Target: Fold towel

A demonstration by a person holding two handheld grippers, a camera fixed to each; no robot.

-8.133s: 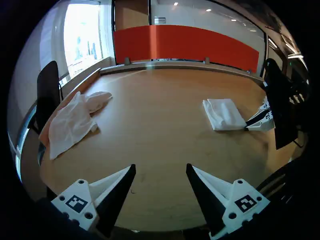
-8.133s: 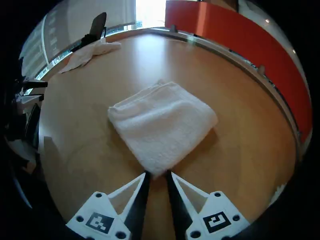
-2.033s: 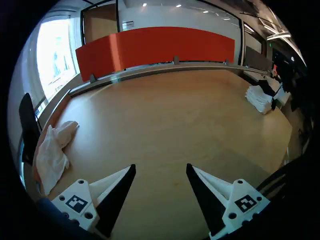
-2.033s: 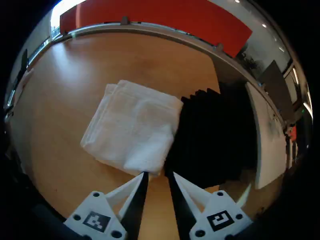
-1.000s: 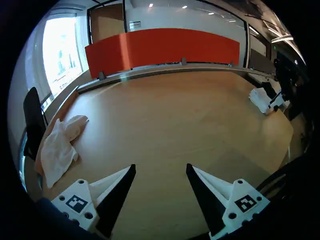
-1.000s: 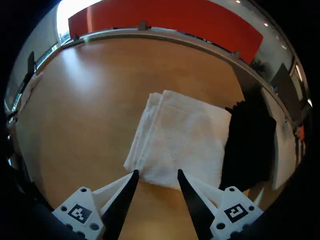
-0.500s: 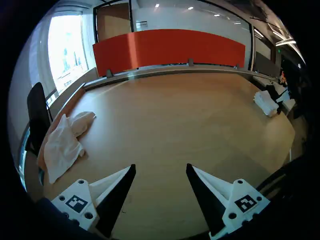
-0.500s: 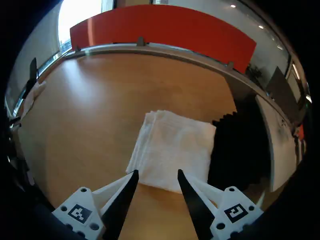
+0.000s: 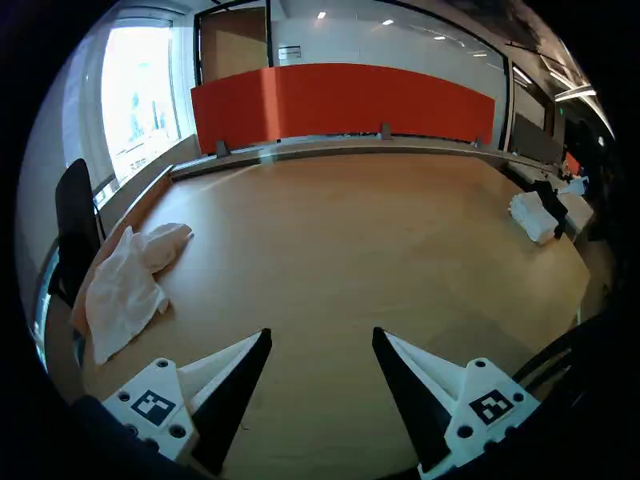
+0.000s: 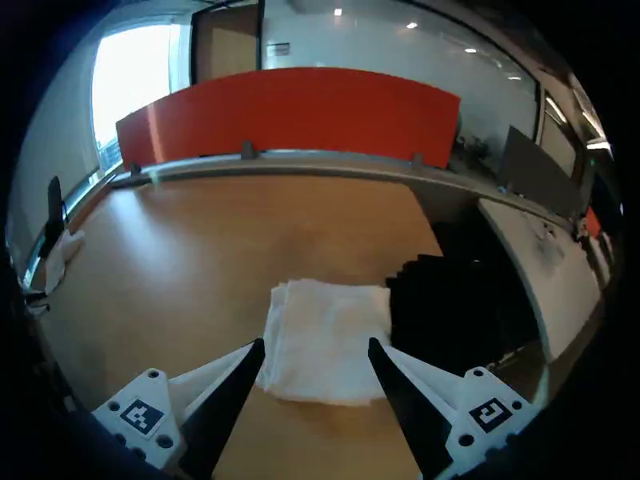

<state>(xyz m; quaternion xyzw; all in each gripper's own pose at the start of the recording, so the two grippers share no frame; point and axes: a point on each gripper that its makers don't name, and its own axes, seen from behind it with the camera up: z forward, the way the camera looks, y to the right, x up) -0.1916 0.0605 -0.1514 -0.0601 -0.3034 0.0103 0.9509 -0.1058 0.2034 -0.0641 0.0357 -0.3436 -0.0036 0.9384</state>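
A folded white towel lies flat near the right edge of the wooden table, partly against a black chair back. My right gripper is open and hangs just above the towel's near edge, its fingers apart on either side and not touching it. From the left gripper view the same folded towel is small at the far right. A crumpled white towel lies at the table's left edge. My left gripper is open over bare wood, holding nothing.
An orange partition runs along the table's far edge. A black chair stands beside the crumpled towel. A second white desk sits to the right of the table, past the black chair back.
My right gripper opened, let go of the folded towel and drew back and up from it. The left gripper view swung slightly, bringing the crumpled towel closer.
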